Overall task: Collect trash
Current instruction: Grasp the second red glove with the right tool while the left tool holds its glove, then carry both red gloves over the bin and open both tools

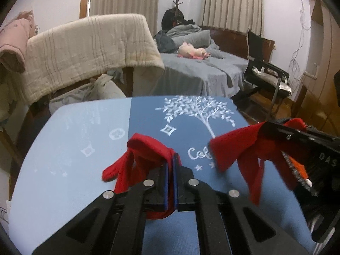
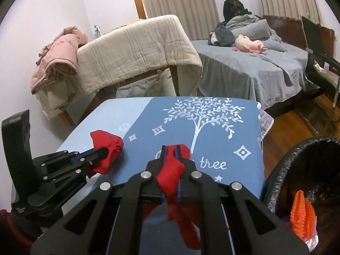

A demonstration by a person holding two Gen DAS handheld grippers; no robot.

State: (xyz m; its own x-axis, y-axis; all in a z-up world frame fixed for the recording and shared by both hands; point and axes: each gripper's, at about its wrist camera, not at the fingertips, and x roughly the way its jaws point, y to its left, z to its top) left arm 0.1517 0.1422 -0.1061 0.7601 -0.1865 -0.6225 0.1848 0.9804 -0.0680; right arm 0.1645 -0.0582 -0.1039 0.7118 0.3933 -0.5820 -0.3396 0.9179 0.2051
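Observation:
My left gripper (image 1: pixel 171 159) is shut on a red cloth (image 1: pixel 146 150) and holds it over the blue table (image 1: pixel 85 131). It also shows in the right wrist view (image 2: pixel 105 150) at the left with its red cloth (image 2: pixel 106 146). My right gripper (image 2: pixel 171 148) is shut on a second red cloth (image 2: pixel 172 176) that hangs down between its fingers. In the left wrist view the right gripper (image 1: pixel 263 126) enters from the right with that cloth (image 1: pixel 235 148). A bin with a black liner (image 2: pixel 282 170) stands at the right of the table, with orange trash (image 2: pixel 302 214) inside.
The table cover has a white tree print (image 2: pixel 204 114). Behind the table stands a chair draped with a beige blanket (image 2: pixel 138 51) and a pink jacket (image 2: pixel 57 57). A grey bed (image 2: pixel 255 63) with a pink plush toy (image 2: pixel 250 44) lies beyond. A black chair (image 1: pixel 265 72) stands at the right.

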